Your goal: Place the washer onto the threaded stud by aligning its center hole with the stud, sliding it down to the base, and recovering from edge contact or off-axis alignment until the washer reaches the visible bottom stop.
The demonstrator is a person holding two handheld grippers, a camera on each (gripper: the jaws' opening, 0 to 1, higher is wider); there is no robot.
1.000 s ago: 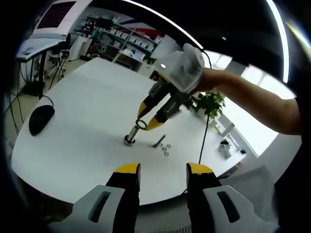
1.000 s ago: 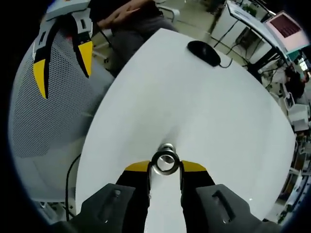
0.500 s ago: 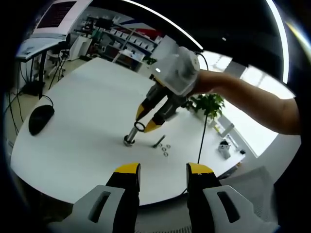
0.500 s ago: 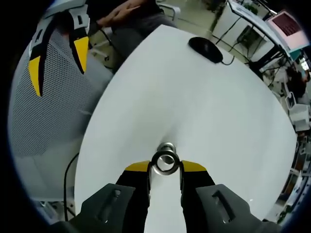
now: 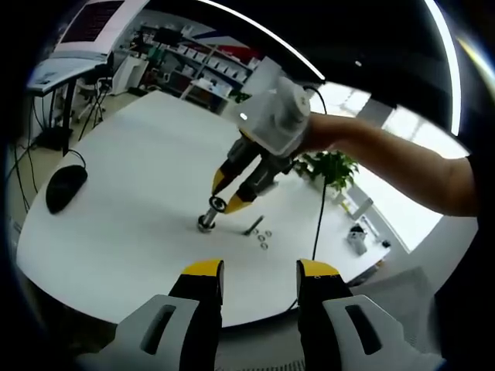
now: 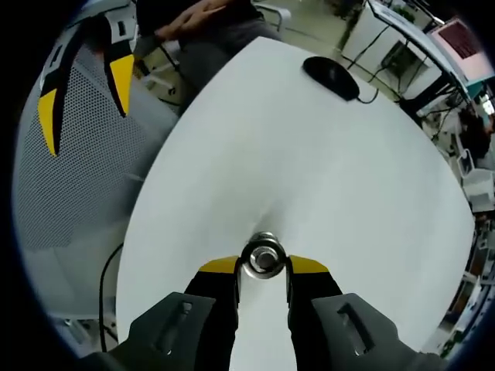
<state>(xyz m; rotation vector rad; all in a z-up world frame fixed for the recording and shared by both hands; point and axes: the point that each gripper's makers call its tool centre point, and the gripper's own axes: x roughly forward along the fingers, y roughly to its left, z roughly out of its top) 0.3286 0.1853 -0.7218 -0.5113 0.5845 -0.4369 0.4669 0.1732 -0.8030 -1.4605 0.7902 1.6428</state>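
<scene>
The right gripper (image 6: 263, 267) pinches the washer (image 6: 264, 257) flat over the threaded stud (image 5: 207, 220), centring its hole; left gripper (image 5: 259, 280) fingers wide, idle.

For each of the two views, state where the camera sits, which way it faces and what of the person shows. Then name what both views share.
Left gripper view: rides the open left gripper, held back at the table edge, facing the right gripper and the person's forearm.
Right gripper view: rides the right gripper, looking down at the washer over the stud; the left gripper shows at upper left.
Shared: table, stud, mouse.
</scene>
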